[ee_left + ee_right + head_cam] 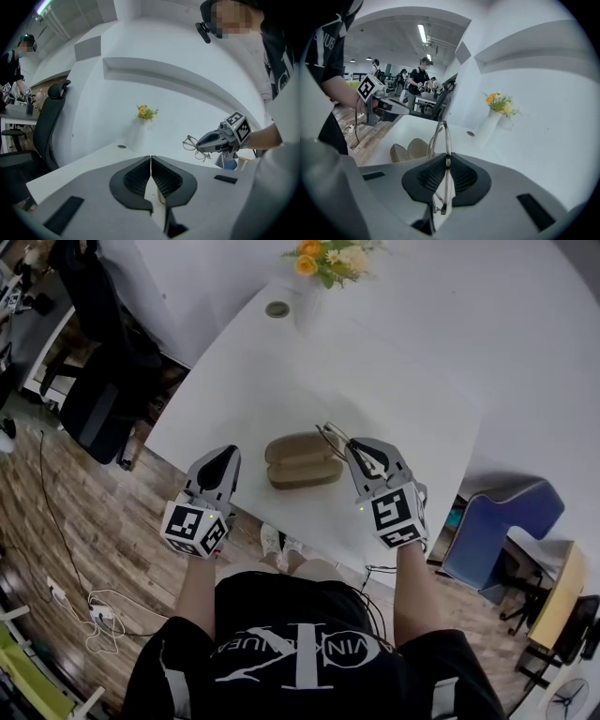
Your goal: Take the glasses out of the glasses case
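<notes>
The left gripper (150, 160) has its jaws pressed together with nothing between them. Straight ahead on the white table (89, 165) stands a flower vase (139, 127). Off to the right, the right gripper (200, 142) grips glasses (191, 145).

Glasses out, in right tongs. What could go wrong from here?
1. The right tongs pinch the thin wire-framed glasses by a narrow bit of frame: they may twist, slip or bend.
2. The open tan clamshell case lies unheld, the shut left tongs off it: a knock could shove it.
</notes>
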